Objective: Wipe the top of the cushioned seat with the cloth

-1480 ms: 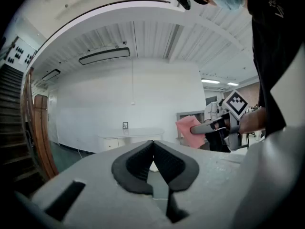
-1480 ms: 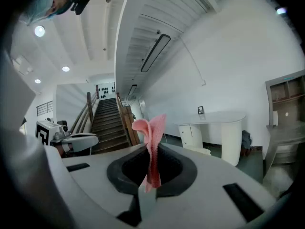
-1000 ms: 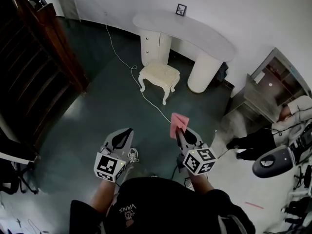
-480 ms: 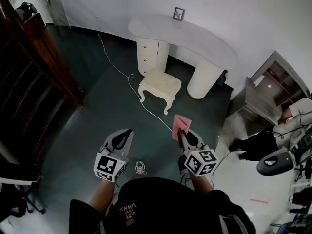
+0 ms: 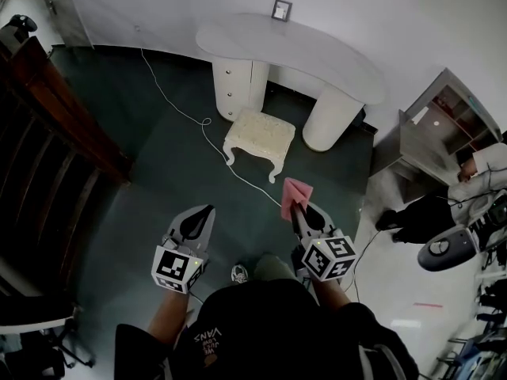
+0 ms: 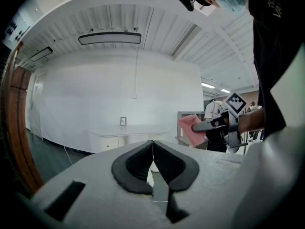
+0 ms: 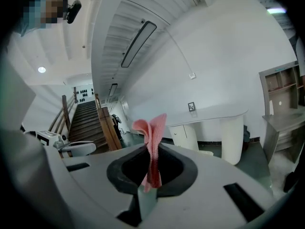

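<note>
So from the head view, the right gripper (image 5: 293, 209) is clamped on a pink cloth (image 5: 295, 191), which sticks out past the tips toward the far side. The right gripper view shows it better: the cloth (image 7: 151, 149) is pinched in a folded bunch right between the jaws and stands up above them.

The left gripper (image 5: 208, 210) is held up just left of it, and you can't read its jaws from above. Its own view sorts that out: the pads meet in a thin line with nothing between them. That view also catches the right gripper (image 6: 194, 127) side-on with the cloth (image 6: 187, 129) poking out.

The cushioned seat (image 5: 259, 133) is a cream stool on the dark green floor (image 5: 158, 180), well apart from both grippers, just in front of a white counter (image 5: 317, 54) with a small picture frame (image 5: 281, 9) on it. A white cable (image 5: 182, 105) runs past the stool. Only the right gripper view looks up the wooden staircase (image 7: 90, 116).
</note>
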Demonstrator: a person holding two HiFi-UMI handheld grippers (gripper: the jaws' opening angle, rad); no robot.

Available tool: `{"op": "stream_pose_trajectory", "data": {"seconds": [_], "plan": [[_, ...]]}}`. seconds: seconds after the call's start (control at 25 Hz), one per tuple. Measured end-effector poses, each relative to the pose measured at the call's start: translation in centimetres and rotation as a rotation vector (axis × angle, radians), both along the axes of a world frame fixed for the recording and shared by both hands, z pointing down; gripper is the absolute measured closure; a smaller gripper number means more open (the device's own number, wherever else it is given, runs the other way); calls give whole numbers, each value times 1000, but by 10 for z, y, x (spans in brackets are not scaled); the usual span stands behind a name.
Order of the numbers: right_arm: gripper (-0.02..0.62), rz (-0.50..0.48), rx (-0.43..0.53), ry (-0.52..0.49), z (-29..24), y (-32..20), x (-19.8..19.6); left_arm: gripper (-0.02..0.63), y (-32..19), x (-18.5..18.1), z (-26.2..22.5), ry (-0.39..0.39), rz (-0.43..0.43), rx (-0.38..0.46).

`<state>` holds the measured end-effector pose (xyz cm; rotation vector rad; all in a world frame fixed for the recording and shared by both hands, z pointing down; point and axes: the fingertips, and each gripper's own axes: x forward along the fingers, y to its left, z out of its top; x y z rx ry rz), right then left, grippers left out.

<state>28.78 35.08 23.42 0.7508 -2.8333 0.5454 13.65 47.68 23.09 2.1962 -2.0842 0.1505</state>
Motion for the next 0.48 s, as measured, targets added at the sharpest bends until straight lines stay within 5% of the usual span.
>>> {"op": "stream_pose_trajectory", "data": {"seconds": [0.48], "plan": [[569,-25,-25,19,16,-71,-59,588,-58,-55,15,26,-40,-26]]}}
